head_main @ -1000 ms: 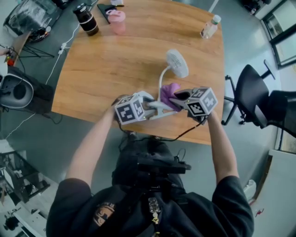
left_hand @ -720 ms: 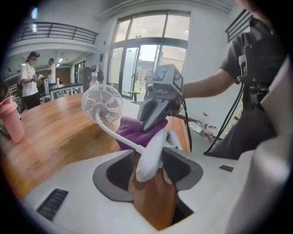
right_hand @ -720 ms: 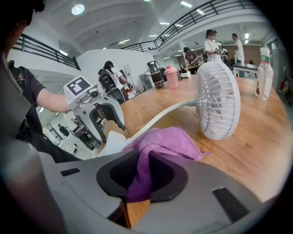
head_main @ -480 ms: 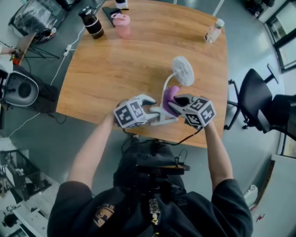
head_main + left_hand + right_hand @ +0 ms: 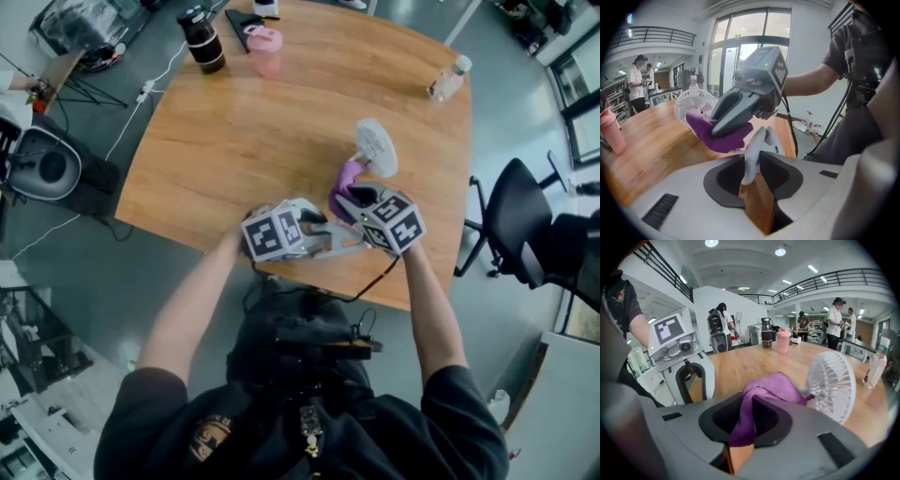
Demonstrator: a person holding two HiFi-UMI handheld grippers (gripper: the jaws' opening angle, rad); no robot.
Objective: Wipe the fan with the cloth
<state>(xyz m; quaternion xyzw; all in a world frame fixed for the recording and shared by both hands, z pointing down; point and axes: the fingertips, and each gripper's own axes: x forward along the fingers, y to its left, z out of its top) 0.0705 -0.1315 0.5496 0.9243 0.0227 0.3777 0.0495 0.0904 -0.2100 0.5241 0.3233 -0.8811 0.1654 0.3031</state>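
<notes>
A small white fan (image 5: 376, 147) stands on the wooden table (image 5: 234, 131), near its front edge. My left gripper (image 5: 336, 240) is at the fan's foot. Its jaws are closing, and the white stand (image 5: 757, 143) sits between the pads, touching them. My right gripper (image 5: 343, 201) is shut on a purple cloth (image 5: 346, 180), which it holds just below the fan's head. In the right gripper view the cloth (image 5: 771, 387) hangs out of the jaws beside the fan's grille (image 5: 832, 385). In the left gripper view the right gripper (image 5: 736, 105) and the cloth (image 5: 719, 133) are in front of the grille (image 5: 696, 104).
A pink cup (image 5: 266, 47) and a dark bottle (image 5: 203, 39) stand at the table's far left. A clear bottle (image 5: 448, 80) is at the far right. A black office chair (image 5: 516, 211) stands right of the table. People stand in the background.
My right gripper has carried the cloth up the stand toward the fan's head. The left gripper has stayed at the fan's foot.
</notes>
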